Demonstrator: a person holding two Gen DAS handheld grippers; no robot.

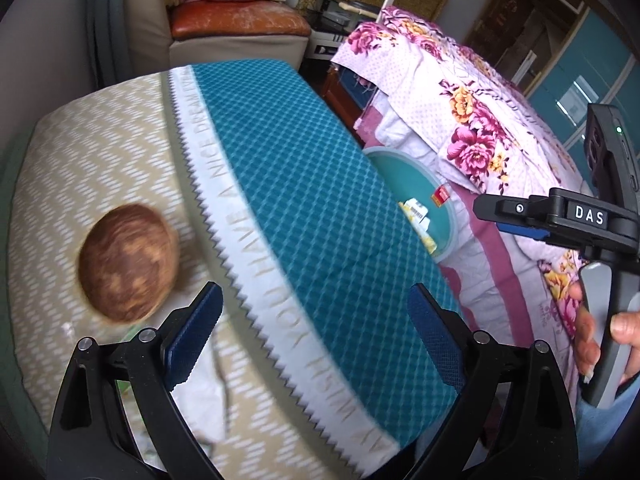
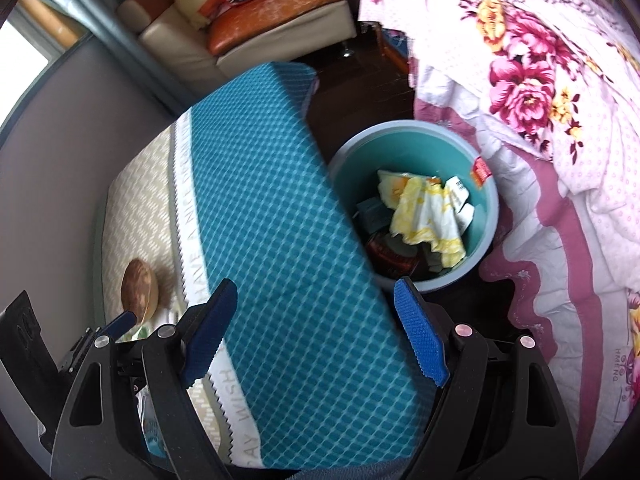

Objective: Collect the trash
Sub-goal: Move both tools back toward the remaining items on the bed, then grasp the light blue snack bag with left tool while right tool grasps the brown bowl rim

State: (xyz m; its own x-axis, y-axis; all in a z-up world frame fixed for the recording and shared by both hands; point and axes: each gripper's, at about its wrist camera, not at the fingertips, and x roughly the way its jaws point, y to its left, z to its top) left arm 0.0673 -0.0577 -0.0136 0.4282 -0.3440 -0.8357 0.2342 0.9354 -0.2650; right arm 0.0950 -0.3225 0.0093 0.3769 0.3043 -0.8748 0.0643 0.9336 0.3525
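Teal plastic catches my eye first: the trash bin (image 2: 416, 200) stands on the dark floor (image 2: 356, 92), wedged between the blue checked mattress edge (image 2: 280, 216) and the frilled floral bedspread (image 2: 540, 92). Inside it lie a crumpled yellow-and-white wrapper (image 2: 428, 216), a torn white packet (image 2: 460, 196), and some darker packaging beneath that I cannot make out. A red sticker (image 2: 481, 172) sits on the bin's inner wall near the rim.

My right gripper (image 2: 316, 332) hangs above the mattress edge, just beside the bin, pointing steeply down. Its blue pads stand wide apart and nothing is between them. My left gripper (image 1: 316, 338) is likewise spread wide and empty, held over the white saw-toothed band with lettering (image 1: 256, 240) that runs along the mattress.

On the beige zigzag mattress top (image 1: 100, 152) rests a round brown object (image 1: 128, 262), blurred so that I cannot say what it is. A scrap of white paper (image 1: 200, 404) lies on the mattress top just below my left gripper's left pad, and something with green and blue print shows beside it, too hidden to name.

From the left wrist view I see my right hand (image 1: 608, 340) wrapped around the grey handle of the other tool. Farther back stands a cream sofa with an orange cushion (image 1: 236, 20).
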